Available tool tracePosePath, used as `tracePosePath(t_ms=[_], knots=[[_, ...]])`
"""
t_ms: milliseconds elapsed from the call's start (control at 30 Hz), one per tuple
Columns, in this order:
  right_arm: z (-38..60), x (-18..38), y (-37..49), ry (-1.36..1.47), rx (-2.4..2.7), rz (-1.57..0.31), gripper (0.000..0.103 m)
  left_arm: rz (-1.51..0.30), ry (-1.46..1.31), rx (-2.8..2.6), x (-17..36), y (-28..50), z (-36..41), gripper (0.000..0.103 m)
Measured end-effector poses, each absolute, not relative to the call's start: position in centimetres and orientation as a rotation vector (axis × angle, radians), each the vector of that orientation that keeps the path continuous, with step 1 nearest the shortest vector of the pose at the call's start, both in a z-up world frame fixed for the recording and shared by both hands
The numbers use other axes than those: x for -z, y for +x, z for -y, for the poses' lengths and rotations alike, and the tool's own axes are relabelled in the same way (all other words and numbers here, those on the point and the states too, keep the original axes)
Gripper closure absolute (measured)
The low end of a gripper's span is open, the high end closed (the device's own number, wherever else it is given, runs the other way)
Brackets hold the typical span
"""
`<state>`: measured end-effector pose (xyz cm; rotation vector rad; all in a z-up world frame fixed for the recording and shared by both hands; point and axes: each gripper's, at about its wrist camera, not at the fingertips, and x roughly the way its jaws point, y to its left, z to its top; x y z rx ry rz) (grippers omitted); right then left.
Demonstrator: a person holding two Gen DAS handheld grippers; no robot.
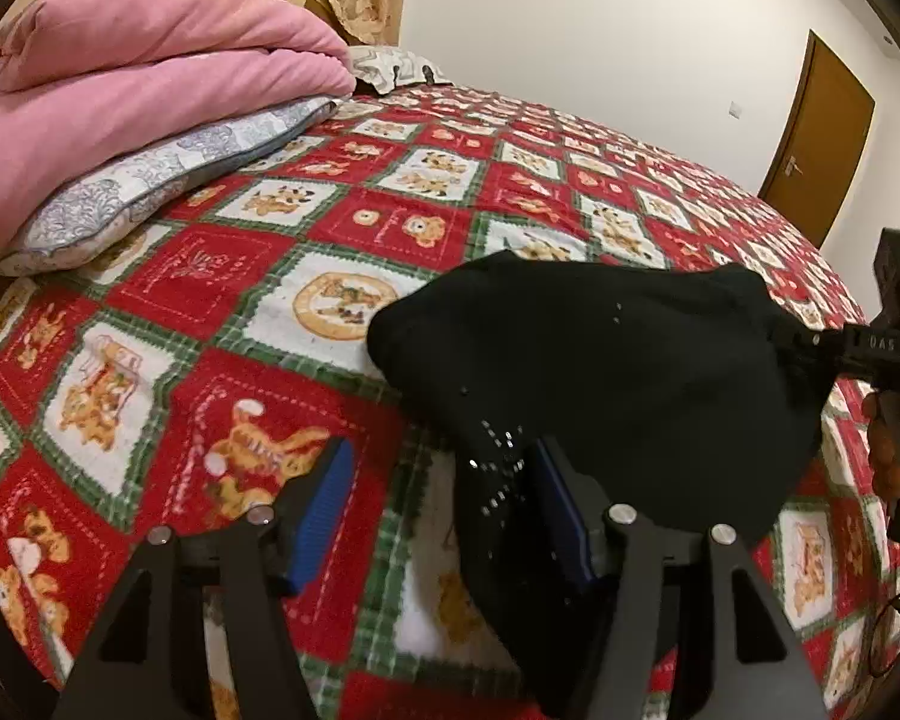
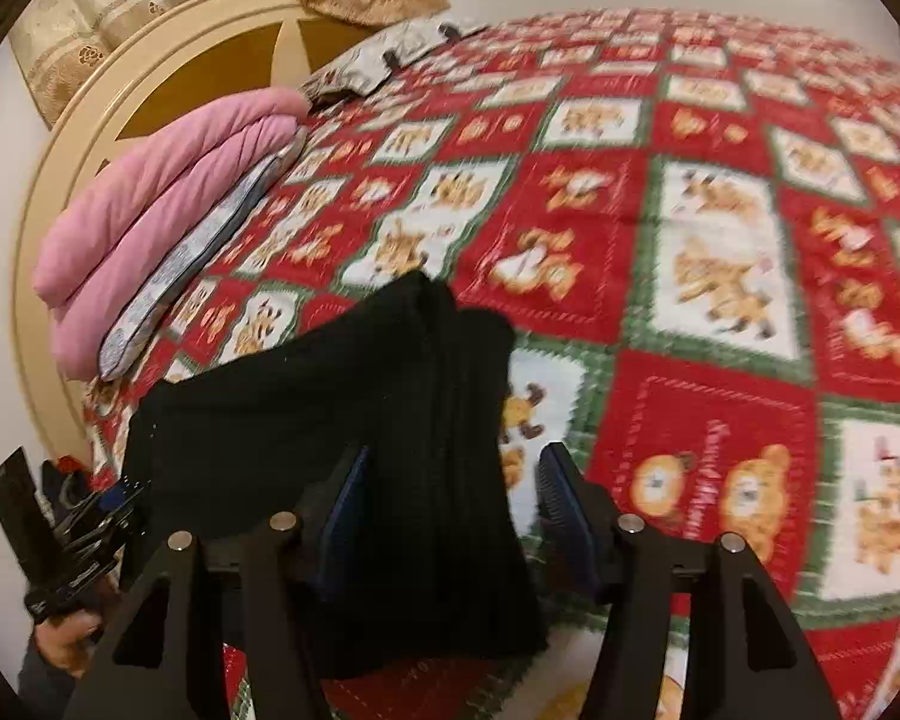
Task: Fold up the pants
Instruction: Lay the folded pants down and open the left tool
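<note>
Black pants (image 1: 600, 372) lie bunched on the red patterned bedspread (image 1: 390, 222). My left gripper (image 1: 444, 510) is open, blue pads wide apart, with the pants' edge lying against the right pad (image 1: 561, 516). In the right wrist view the pants (image 2: 342, 420) drape between the open fingers of my right gripper (image 2: 453, 510), which is seen from the side in the left wrist view (image 1: 810, 342), touching the pants' right corner. The left gripper shows at the lower left of the right wrist view (image 2: 90, 528).
A folded pink blanket (image 1: 120, 90) rests on a grey-white pillow (image 1: 150, 180) by the cream headboard (image 2: 150, 78). Another patterned pillow (image 1: 396, 66) lies at the bed's head. A brown door (image 1: 822, 138) stands in the white wall.
</note>
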<state>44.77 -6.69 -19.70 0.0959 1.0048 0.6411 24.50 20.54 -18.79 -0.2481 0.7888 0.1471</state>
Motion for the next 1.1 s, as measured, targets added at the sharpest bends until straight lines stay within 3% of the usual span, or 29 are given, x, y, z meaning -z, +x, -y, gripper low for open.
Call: tracePosePath(t_ms=[200,700,1100], knots=[[9.4,15.5,41.1,-0.001,-0.491,-0.829,0.043,-0.753,-0.225,-0.142,16.3,22.1,-19.7,0.039],[10.6,11.1,23.3,-0.059,-0.528,-0.731,0.042,-0.589,-0.196,-0.022,9.3,13.2,-14.5,0.024],[13.0,8.6,16.9,-0.068,-0.502,-0.629,0.042,-0.523,-0.167,0.019,7.5,11.5,-12.2,0.024]])
